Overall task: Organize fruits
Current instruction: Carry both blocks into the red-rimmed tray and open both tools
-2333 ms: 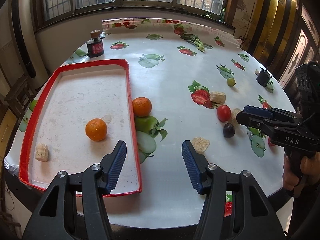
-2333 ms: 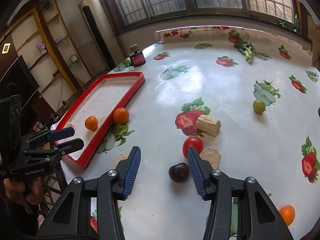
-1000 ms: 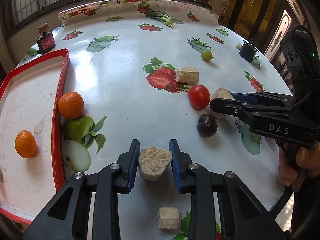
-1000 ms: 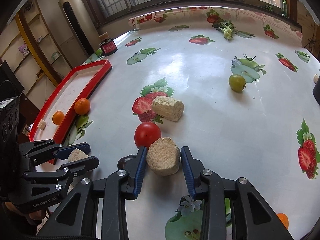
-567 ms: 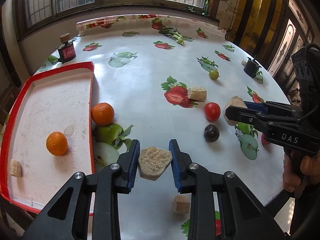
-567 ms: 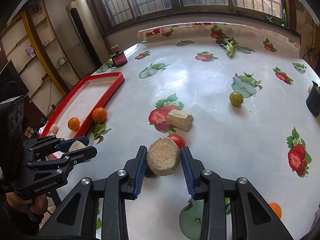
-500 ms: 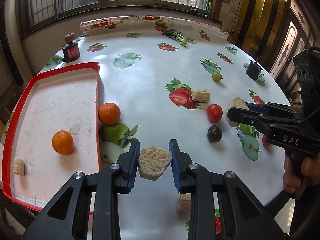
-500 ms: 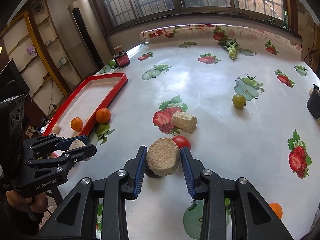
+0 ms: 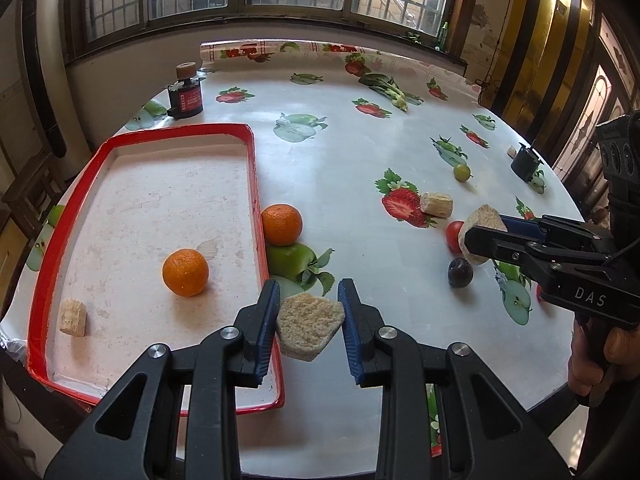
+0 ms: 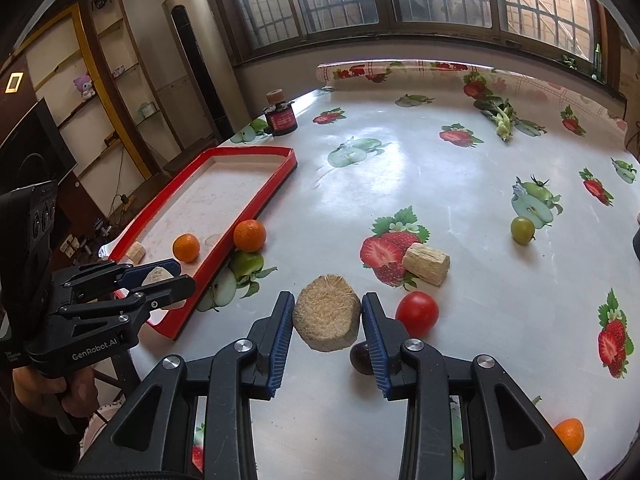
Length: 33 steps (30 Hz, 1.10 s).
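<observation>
My left gripper (image 9: 308,320) is shut on a beige fibrous wedge (image 9: 309,322), held above the near right edge of the red tray (image 9: 256,184). Inside the tray lie an orange (image 9: 185,273) and a small beige chunk (image 9: 73,317). A second orange (image 9: 281,225) rests on the table against the tray's right rim. My right gripper (image 10: 327,326) is shut on a round beige fibrous piece (image 10: 326,323), raised over the table. Under and beside it sit a red tomato (image 10: 417,313) and a dark plum (image 10: 361,358). In the right wrist view the left gripper (image 10: 166,278) hangs by the tray's near end.
A beige log piece (image 10: 426,263) lies by a printed strawberry, a green fruit (image 10: 522,230) farther right, and another orange (image 10: 569,435) at the near right edge. A dark jar (image 9: 185,96) stands beyond the tray. A small black object (image 9: 526,163) sits at the far right.
Both grippers have risen and drawn back from the table with their pieces still held. The left one has swung toward the tray, which now fills more of its view.
</observation>
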Each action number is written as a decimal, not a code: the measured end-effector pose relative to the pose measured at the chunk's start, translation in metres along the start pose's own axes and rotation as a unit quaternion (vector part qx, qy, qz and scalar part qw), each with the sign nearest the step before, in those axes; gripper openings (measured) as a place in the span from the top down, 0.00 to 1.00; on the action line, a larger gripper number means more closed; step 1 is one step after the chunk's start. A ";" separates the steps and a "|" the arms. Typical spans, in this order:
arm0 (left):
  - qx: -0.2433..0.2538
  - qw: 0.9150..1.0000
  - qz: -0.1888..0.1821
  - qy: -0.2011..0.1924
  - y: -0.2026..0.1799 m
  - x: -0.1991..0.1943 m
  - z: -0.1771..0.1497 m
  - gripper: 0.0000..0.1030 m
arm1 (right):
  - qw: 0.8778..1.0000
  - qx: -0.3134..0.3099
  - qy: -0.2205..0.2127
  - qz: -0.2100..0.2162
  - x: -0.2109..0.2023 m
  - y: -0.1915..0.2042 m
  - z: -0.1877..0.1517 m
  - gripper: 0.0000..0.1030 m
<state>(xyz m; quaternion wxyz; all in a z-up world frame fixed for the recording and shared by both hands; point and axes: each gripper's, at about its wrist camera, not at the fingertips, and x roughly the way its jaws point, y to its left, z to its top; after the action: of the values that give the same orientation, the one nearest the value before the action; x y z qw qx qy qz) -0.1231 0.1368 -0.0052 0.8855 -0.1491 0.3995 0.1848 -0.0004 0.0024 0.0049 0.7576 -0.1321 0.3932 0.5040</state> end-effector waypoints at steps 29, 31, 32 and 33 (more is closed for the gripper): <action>-0.056 0.998 0.041 -0.008 0.074 -0.008 0.001 0.73 | 0.997 -0.056 0.011 0.052 0.049 0.073 0.042 0.66; -0.061 0.997 0.046 -0.010 0.082 -0.009 0.003 0.73 | 0.996 -0.062 0.012 0.056 0.054 0.081 0.047 0.66; -0.064 0.997 0.048 -0.011 0.085 -0.009 0.005 0.73 | 0.996 -0.064 0.013 0.058 0.057 0.084 0.049 0.66; -0.066 0.996 0.050 -0.012 0.089 -0.009 0.006 0.73 | 0.996 -0.067 0.014 0.060 0.060 0.088 0.052 0.66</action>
<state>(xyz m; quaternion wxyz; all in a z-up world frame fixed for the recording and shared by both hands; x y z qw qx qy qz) -0.1646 0.2165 -0.0047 0.8681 -0.1846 0.3826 0.2567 -0.0416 0.1132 0.0121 0.7098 -0.1651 0.3765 0.5720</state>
